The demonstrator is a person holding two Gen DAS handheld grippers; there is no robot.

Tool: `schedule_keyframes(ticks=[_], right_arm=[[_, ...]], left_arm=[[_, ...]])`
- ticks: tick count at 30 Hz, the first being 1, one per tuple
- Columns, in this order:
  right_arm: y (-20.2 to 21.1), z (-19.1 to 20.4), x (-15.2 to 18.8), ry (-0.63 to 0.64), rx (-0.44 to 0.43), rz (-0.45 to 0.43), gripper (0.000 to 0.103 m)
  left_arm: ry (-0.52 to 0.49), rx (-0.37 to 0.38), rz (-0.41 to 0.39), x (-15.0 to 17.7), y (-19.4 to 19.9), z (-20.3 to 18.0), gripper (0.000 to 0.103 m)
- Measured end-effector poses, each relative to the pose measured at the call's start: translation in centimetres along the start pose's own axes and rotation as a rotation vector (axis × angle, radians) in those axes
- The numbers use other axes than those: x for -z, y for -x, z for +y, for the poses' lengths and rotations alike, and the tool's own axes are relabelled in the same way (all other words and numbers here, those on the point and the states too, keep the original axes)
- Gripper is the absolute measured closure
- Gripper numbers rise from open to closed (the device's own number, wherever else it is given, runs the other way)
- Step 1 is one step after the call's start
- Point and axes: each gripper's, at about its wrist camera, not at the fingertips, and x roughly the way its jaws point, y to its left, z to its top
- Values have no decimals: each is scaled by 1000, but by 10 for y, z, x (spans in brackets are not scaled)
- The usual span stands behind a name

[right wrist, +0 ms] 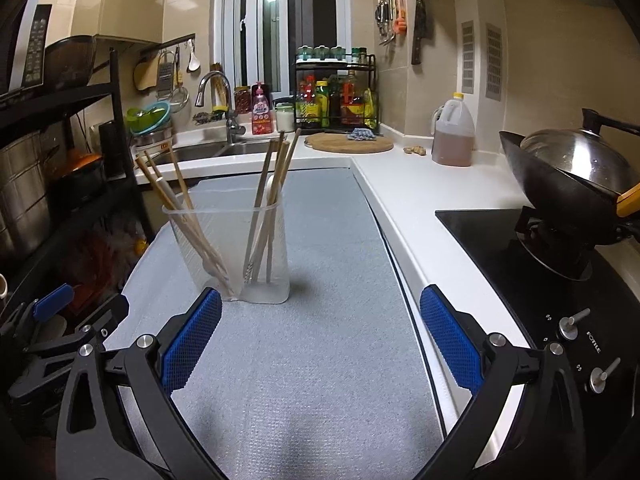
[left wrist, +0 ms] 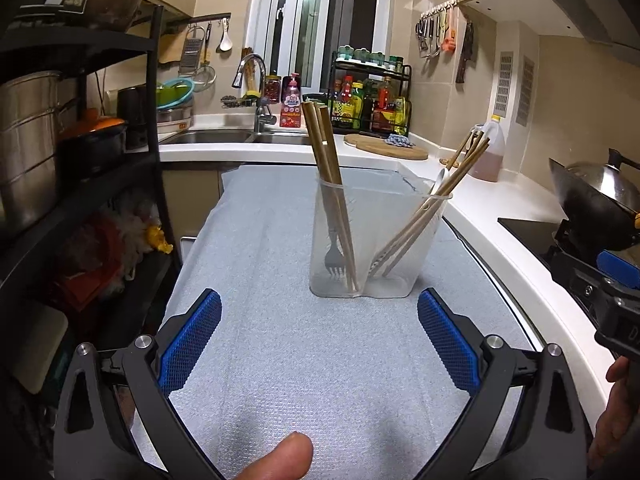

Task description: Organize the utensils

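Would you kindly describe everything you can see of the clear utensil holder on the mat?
The holder is a translucent, plastic-looking tub with two compartments, standing upright on the grey mat. In the left wrist view, its left compartment holds chopsticks and a fork, tines down; the right one holds more chopsticks, a spoon and what looks like another fork. All lean against the rim. Neither the left gripper nor the right gripper, both open, touches it.

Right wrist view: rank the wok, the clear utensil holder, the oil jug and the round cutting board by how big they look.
1. wok, largest, though nearest the camera.
2. clear utensil holder.
3. round cutting board and oil jug look alike in area; both sit farther back, so I won't rank them.
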Motion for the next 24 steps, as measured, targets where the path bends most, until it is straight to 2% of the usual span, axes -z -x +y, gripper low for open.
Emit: schedule_keyframes(ticks=[24], right_arm=[[3, 4, 3, 23, -4, -4, 5]], left_arm=[[-13, 21, -22, 0, 13, -3, 8]])
